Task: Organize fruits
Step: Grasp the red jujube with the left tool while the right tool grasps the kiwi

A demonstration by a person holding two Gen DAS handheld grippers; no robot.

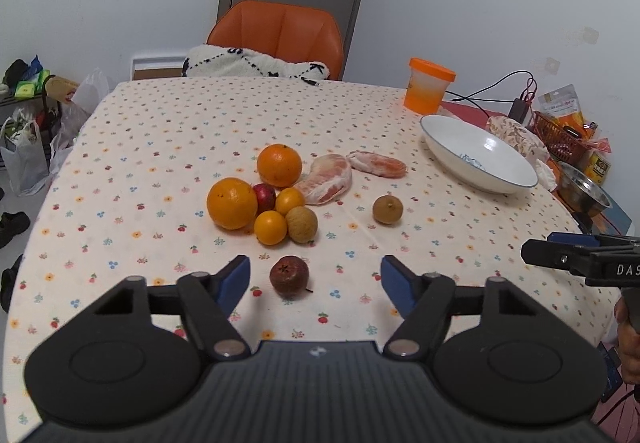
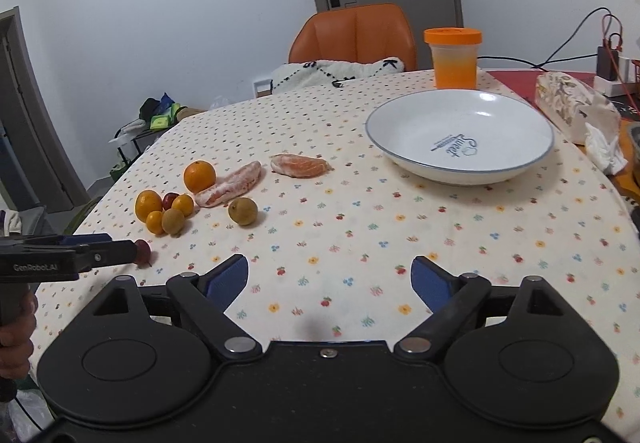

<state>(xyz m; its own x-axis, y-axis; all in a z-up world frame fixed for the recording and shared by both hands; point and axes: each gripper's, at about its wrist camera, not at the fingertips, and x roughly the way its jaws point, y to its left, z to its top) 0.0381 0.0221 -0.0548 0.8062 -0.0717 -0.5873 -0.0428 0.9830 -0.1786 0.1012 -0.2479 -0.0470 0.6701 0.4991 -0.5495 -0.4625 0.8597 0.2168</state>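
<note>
A dark red fruit lies on the flowered tablecloth between the spread fingertips of my left gripper, which is open and not touching it. Beyond it sits a cluster of two big oranges, small oranges, a red fruit and a brown fruit. Another brown fruit lies apart to the right, and two peeled citrus segments lie behind. The white bowl holds nothing. My right gripper hangs open over bare cloth, near the table's front edge.
An orange-lidded jar stands behind the bowl. A patterned tissue pack, a metal bowl, a red basket and cables crowd the right edge. An orange chair stands at the far side, and bags sit on the floor at left.
</note>
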